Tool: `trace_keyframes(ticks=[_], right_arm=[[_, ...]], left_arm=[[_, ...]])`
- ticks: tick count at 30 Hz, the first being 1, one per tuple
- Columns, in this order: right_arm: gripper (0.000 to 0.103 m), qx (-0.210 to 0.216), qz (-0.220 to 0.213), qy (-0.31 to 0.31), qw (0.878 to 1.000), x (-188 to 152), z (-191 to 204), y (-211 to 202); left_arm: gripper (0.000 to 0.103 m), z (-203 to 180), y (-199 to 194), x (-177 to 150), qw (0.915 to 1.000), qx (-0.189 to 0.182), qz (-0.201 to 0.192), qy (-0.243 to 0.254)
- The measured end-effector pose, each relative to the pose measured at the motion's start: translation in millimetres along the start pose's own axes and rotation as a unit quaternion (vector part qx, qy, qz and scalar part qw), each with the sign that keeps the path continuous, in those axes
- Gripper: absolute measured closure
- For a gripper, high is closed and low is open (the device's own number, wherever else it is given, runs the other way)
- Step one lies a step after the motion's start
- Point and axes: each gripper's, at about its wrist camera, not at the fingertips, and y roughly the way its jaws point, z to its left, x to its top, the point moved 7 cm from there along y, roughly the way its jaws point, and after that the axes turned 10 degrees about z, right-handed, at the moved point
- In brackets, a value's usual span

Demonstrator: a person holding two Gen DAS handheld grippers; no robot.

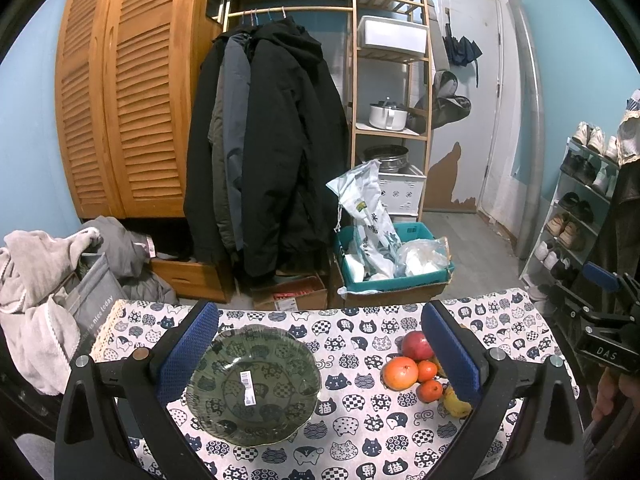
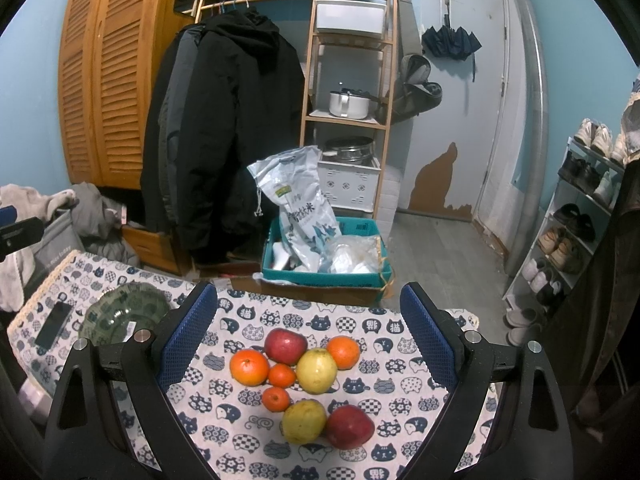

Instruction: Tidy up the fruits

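The fruits lie loose in a tight cluster in the lower middle of the right wrist view, on the cat-print tablecloth [image 2: 400, 354]. There are two red apples [image 2: 285, 346], one at the top of the cluster and one at its lower right, two yellow fruits [image 2: 317, 370], two larger oranges [image 2: 249, 367] and two small mandarins [image 2: 281, 375] in the middle. Most of them touch a neighbour. All look firm and round, so they will likely roll if nudged. The apples and yellow fruits are probably the heaviest and have smooth, slippery skin; the mandarins are light and softer, and a hard squeeze could bruise them. Each is best taken across its widest part, starting with one at the edge of the cluster so the rest are not disturbed.

The green glass plate [image 1: 256, 384] sits left of the fruit, in the lower left of the left wrist view. It is empty, looks brittle, and seems the likely place for the fruit.

The right gripper [image 2: 308, 328] hangs above and short of the cluster, its blue pads wide apart and holding nothing. The left gripper [image 1: 320, 344] is likewise spread and empty, aimed forward with the plate toward its left pad.
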Motion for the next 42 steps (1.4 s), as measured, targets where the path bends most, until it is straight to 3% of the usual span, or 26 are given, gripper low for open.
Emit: trace_keyframes(ticks=[29, 42], right_arm=[[0.012, -0.008, 0.008, 0.001, 1.000, -4.2, -12.4, 5.5], [0.012, -0.034, 0.070, 0.007, 0.997, -21.7, -29.6, 35.2]], left_arm=[[0.001, -6.4, 5.2, -6.4, 0.9999, -0.005, 0.009, 0.001], [0.001, -18.8, 37.7, -15.7, 0.9987, -0.010, 0.049, 0.013]])
